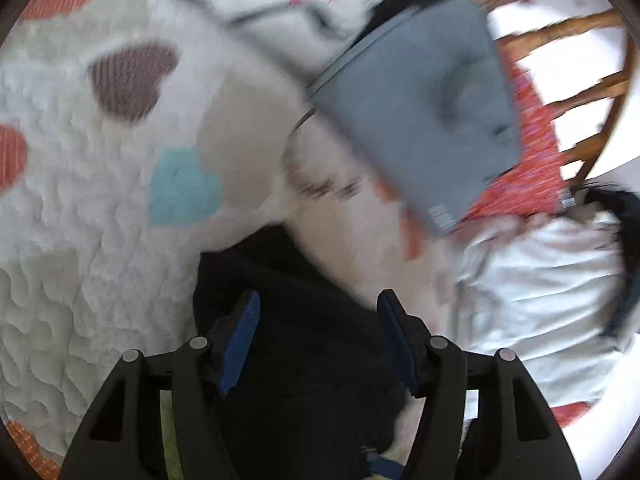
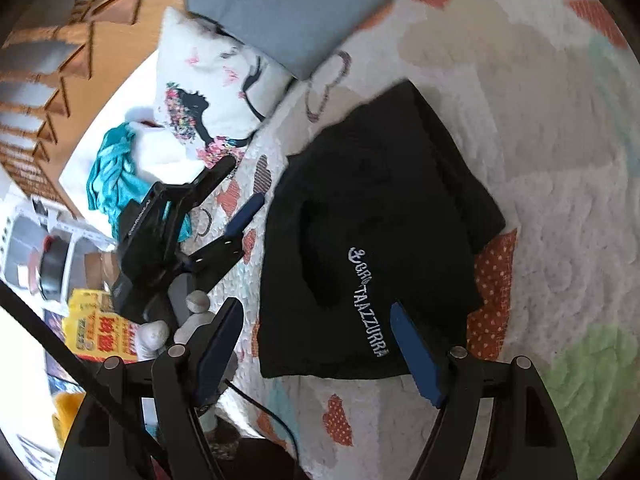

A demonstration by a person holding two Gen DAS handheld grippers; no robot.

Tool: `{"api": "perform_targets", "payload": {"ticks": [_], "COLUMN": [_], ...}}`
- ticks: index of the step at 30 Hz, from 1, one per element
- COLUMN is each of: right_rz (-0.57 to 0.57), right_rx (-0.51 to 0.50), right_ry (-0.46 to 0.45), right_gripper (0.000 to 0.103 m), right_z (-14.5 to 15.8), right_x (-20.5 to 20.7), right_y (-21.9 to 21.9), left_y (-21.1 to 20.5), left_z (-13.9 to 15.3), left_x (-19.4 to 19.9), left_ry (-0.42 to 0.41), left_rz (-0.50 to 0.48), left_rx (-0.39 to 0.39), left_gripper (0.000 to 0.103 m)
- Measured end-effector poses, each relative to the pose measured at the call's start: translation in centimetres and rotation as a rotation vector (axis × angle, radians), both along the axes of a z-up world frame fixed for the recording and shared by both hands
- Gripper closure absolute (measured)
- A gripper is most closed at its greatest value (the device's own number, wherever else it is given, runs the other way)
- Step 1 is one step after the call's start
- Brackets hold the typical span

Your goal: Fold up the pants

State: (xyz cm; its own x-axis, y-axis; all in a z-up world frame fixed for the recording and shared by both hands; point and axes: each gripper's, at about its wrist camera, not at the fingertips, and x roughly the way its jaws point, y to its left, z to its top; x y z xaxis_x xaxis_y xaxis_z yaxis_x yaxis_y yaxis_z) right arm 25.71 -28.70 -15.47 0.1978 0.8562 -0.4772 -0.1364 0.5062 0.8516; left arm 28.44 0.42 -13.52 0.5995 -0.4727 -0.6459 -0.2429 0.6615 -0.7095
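The black pants (image 2: 380, 220) lie folded into a compact stack on the white heart-patterned quilt (image 2: 540, 140), with white lettering on the top layer. My right gripper (image 2: 316, 308) is open above the stack's near edge, holding nothing. My left gripper (image 2: 240, 188) shows in the right wrist view, open, just left of the stack. In the left wrist view my left gripper (image 1: 318, 300) is open and empty over the black pants (image 1: 304, 360), which lie below its fingers.
A grey cushion (image 1: 424, 108) and a white printed pillow (image 2: 216, 92) lie at the bed's far side. A white garment (image 1: 540, 300) and teal cloth (image 2: 116, 176) lie nearby. A wooden chair (image 1: 580, 80) and a shelf with boxes (image 2: 60, 264) stand beside the bed.
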Motion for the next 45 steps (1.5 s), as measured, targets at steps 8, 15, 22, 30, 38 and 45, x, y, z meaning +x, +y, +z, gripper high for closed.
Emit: {"api": "perform_targets", "payload": {"ticks": [8, 15, 22, 30, 38, 45], "right_rz": [0.009, -0.054, -0.104, -0.141, -0.167, -0.155], "right_rx": [0.040, -0.019, -0.006, -0.149, -0.308, -0.448], "right_ry": [0.041, -0.042, -0.014, -0.179, -0.317, -0.387], "right_gripper": [0.023, 0.022, 0.021, 0.021, 0.021, 0.021], "right_z": [-0.2, 1.9, 1.5, 4.8, 6.0, 4.9], "right_x": [0.6, 0.3, 0.5, -0.9, -5.5, -9.4], "right_y": [-0.4, -1.8, -3.1, -3.5, -3.4, -2.6], "left_y": [-1.0, -3.2, -5.2, -8.7, -12.1, -10.7], "left_z": [2.5, 3.4, 3.8, 9.8, 12.0, 10.5], "left_x": [-1.6, -5.5, -6.4, -12.8, -21.6, -23.4], "left_ry": [-0.019, -0.079, -0.077, -0.285, -0.432, -0.284], "left_rz": [0.046, -0.058, -0.090, 0.056, 0.315, 0.366], "left_rx": [0.137, 0.023, 0.157, 0.561, 0.907, 0.931], "left_gripper": [0.043, 0.042, 0.042, 0.042, 0.000, 0.000]}}
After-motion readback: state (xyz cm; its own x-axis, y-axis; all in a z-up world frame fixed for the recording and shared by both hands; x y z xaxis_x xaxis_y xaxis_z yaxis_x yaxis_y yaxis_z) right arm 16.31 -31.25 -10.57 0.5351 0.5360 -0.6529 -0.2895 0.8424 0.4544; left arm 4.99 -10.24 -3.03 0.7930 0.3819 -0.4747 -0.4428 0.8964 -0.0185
